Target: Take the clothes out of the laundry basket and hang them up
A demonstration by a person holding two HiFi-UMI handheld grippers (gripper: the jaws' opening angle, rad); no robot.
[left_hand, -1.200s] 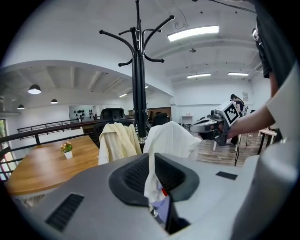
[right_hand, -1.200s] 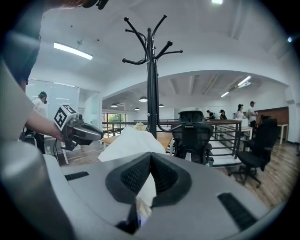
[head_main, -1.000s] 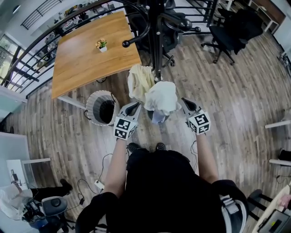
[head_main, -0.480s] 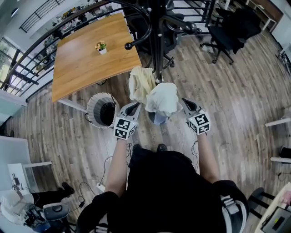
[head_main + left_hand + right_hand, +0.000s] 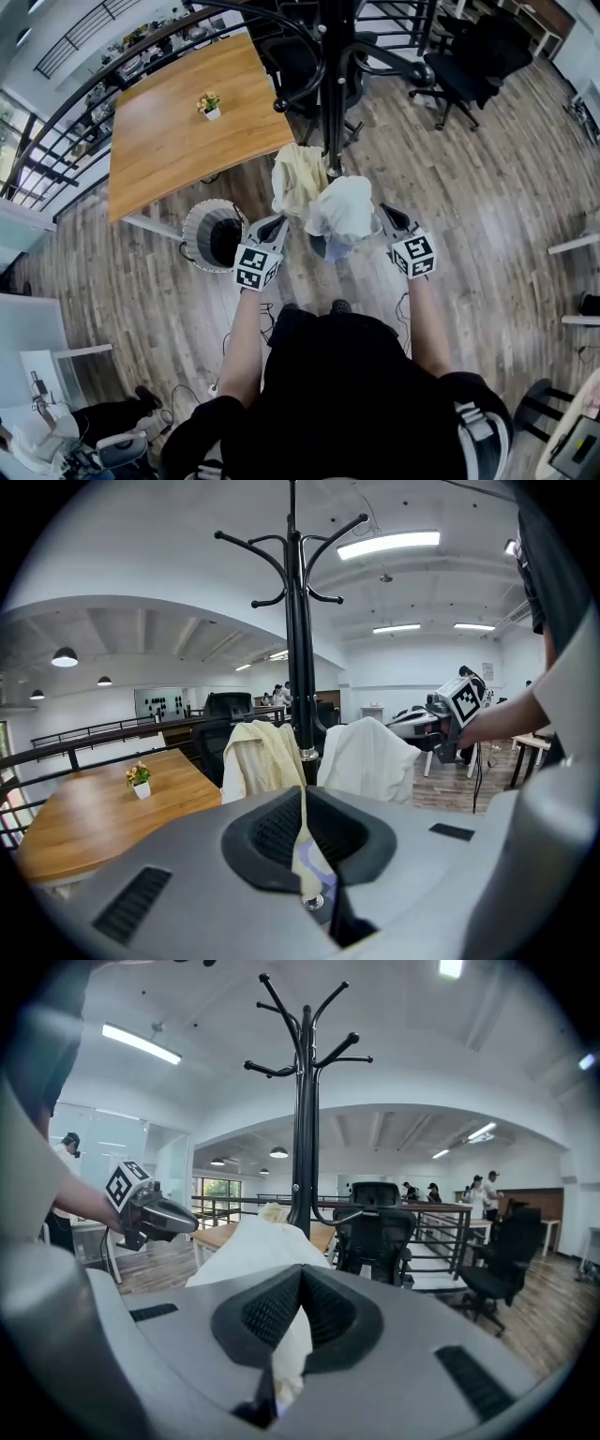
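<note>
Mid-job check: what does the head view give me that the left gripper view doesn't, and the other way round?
Head view only: the laundry basket, and the left gripper seen from outside. Left gripper view only: its jaws shut on a strip of pale cloth, plus the ceiling lights. Both: the coat rack, the yellow garment hanging on it, the white garment, the right gripper at it, and the wooden table.

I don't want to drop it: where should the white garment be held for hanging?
The white garment is limp: pinch opposite edges, left hand-held gripper and right hand-held gripper from either side, which should spread it for a hook.
</note>
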